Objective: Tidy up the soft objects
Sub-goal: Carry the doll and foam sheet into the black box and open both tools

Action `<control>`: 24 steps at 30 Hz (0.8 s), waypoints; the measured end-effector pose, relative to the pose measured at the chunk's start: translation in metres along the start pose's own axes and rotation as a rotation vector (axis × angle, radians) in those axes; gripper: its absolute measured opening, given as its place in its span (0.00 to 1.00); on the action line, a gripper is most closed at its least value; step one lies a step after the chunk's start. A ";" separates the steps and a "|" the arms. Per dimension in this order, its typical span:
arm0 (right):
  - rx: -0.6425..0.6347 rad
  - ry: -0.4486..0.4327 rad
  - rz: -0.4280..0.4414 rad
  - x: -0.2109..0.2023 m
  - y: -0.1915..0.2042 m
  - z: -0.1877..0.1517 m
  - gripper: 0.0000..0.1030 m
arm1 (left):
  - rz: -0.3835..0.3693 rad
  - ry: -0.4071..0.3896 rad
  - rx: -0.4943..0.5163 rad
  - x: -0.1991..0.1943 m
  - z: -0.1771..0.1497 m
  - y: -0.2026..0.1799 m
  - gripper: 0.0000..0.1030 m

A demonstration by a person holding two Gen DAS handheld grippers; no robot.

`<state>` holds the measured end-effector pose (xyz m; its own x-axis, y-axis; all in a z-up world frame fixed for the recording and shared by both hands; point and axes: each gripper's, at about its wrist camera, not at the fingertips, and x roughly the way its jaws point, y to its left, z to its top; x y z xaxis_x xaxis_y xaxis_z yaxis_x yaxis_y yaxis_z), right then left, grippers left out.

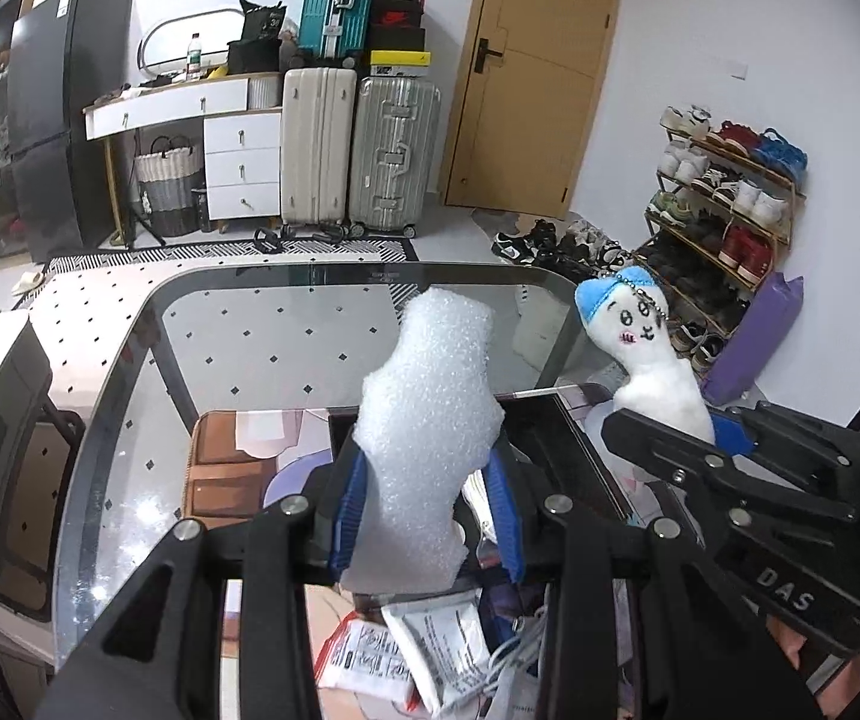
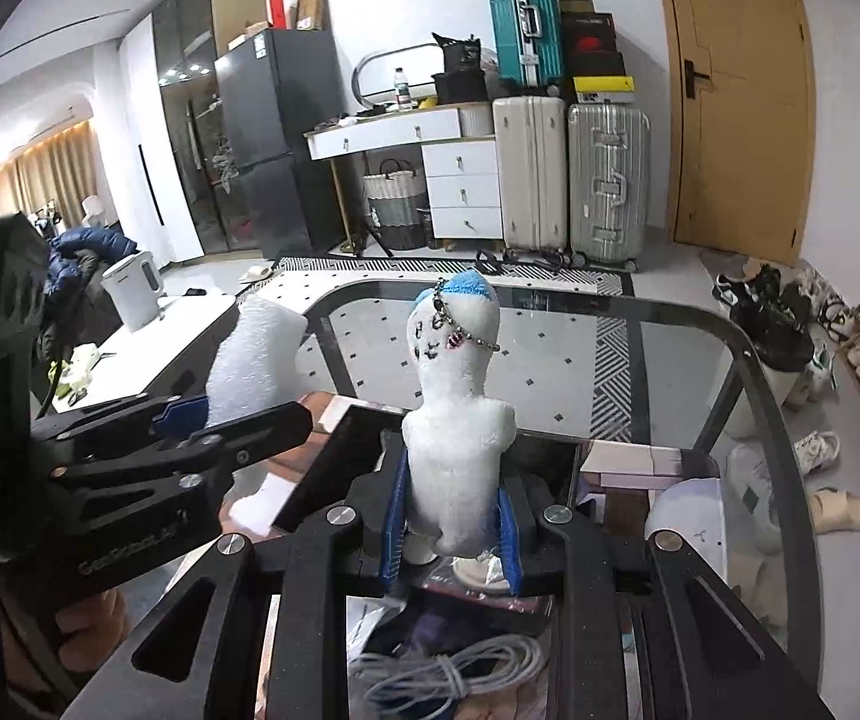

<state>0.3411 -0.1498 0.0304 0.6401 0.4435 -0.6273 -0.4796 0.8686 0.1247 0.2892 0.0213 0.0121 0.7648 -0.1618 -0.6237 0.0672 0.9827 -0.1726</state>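
Above glass table [image 1: 237, 354], both tongs upright: left tongs [image 1: 426, 516] clamp foam [image 1: 430, 420], right tongs [image 2: 451, 531] plush [image 2: 457, 420].

You were working in a lived-in home, in a room near its entrance. A wooden door [image 1: 535, 69] stood beside a loaded shoe rack [image 1: 724, 198], with more shoes [image 1: 556, 246] loose on the floor. Suitcases [image 1: 357, 150] were stacked against the wall, next to a white dresser [image 1: 201, 138], a laundry basket [image 1: 167, 180] and a dark fridge [image 2: 276, 138]. A kettle [image 2: 132, 291] sat nearby.

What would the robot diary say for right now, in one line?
left gripper: shut on foam piece | right gripper: shut on plush doll | both held above glass table
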 end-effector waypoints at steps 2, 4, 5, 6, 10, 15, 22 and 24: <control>0.007 0.012 -0.011 0.013 -0.005 0.002 0.24 | 0.005 0.002 -0.004 0.008 0.001 0.000 0.35; 0.011 0.028 -0.007 0.024 -0.007 0.000 0.24 | 0.010 0.014 -0.008 0.015 -0.001 -0.002 0.35; 0.017 0.043 -0.007 0.032 -0.010 -0.001 0.24 | 0.015 0.022 -0.013 0.022 -0.001 -0.001 0.35; 0.020 0.053 -0.008 0.037 -0.011 -0.001 0.24 | 0.019 0.028 -0.015 0.024 -0.002 -0.002 0.35; 0.045 0.106 -0.008 0.061 -0.022 -0.009 0.24 | 0.039 0.074 -0.003 0.044 -0.008 -0.005 0.35; 0.067 0.156 0.004 0.080 -0.032 -0.021 0.24 | 0.042 0.128 0.020 0.061 -0.017 -0.011 0.35; 0.098 0.196 0.028 0.090 -0.038 -0.031 0.24 | 0.052 0.184 0.023 0.075 -0.026 -0.016 0.35; 0.108 0.207 0.035 0.090 -0.038 -0.032 0.26 | 0.055 0.190 0.025 0.076 -0.027 -0.016 0.35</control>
<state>0.3978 -0.1504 -0.0555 0.4819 0.4289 -0.7641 -0.4257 0.8768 0.2237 0.3288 -0.0094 -0.0535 0.6333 -0.1192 -0.7647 0.0457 0.9921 -0.1168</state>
